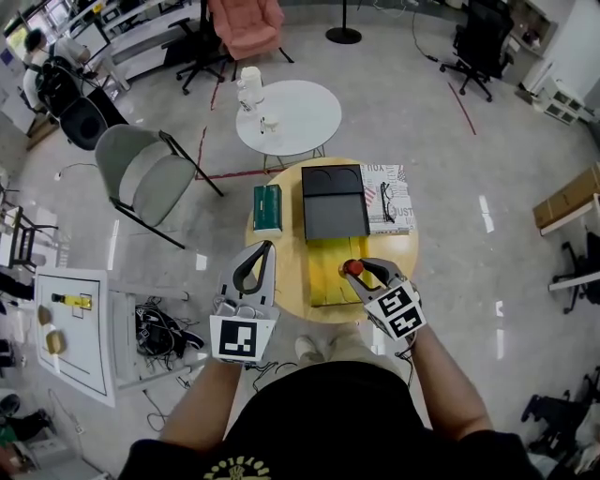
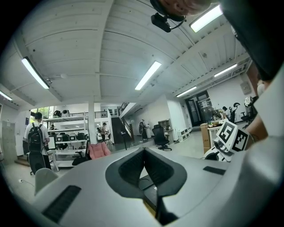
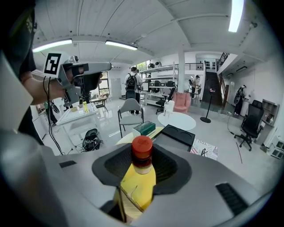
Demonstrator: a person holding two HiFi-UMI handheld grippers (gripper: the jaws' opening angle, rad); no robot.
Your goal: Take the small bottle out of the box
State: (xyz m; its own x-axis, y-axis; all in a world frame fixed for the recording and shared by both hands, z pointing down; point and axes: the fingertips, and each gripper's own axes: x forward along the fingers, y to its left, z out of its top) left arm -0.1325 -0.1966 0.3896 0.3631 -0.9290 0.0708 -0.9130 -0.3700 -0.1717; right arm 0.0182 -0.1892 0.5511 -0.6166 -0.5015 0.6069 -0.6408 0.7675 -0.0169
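Gripping the small bottle (image 3: 142, 151) by its neck, just under the red cap, the right gripper (image 1: 364, 270) has its pads pressed on either side and points downward over the right part of the open yellow box (image 1: 326, 281), so the bottle sits over the box rather than deep inside it. Beside it, the left gripper (image 1: 266, 249) is held level over the left edge of the round wooden table (image 1: 291, 270), its jaws closed together with nothing between them. Just beyond the yellow box lies a black tray (image 1: 334, 202) with two round recesses, a green box (image 1: 267, 208) to its left and a printed sheet (image 1: 394, 192) to its right. Farther off stand a white round table (image 1: 295, 117), a grey chair (image 1: 150, 173) and a pink armchair (image 1: 246, 23).
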